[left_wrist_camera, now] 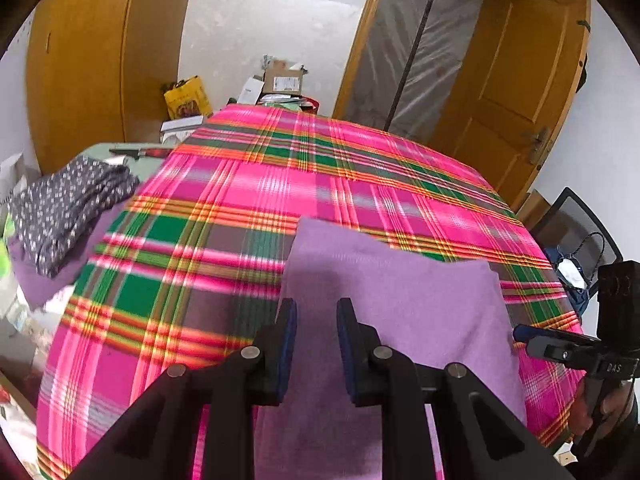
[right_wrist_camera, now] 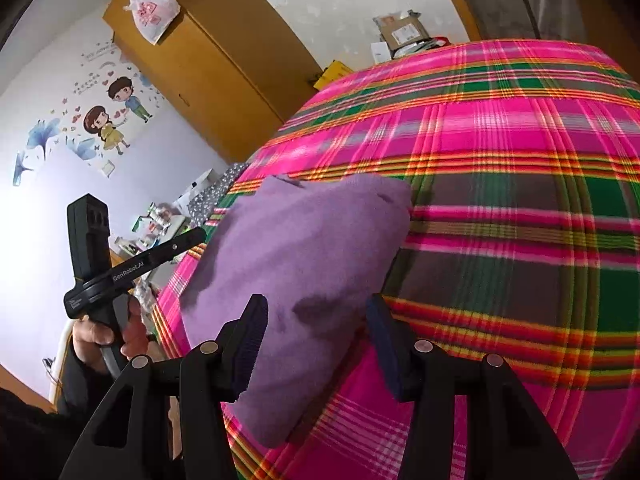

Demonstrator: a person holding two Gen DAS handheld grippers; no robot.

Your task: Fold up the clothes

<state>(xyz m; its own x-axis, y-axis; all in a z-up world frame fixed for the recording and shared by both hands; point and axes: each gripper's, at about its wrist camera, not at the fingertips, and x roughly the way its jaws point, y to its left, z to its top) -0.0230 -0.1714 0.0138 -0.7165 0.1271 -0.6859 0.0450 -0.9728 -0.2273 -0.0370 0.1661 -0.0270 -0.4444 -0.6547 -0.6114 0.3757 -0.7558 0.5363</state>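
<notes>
With the purple garment (left_wrist_camera: 384, 312) lying folded on the plaid bed (left_wrist_camera: 224, 200), both grippers' fingers (left_wrist_camera: 286, 344) (right_wrist_camera: 252, 340) gape empty above it; likely next: regrasp an edge for another fold.

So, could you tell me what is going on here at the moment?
A person is folding clothes on a pink plaid bedspread with two handheld grippers. The purple garment lies folded on it. The left gripper and right gripper both hover open above it, gripping nothing. A dark floral garment sits off to one side.
</notes>
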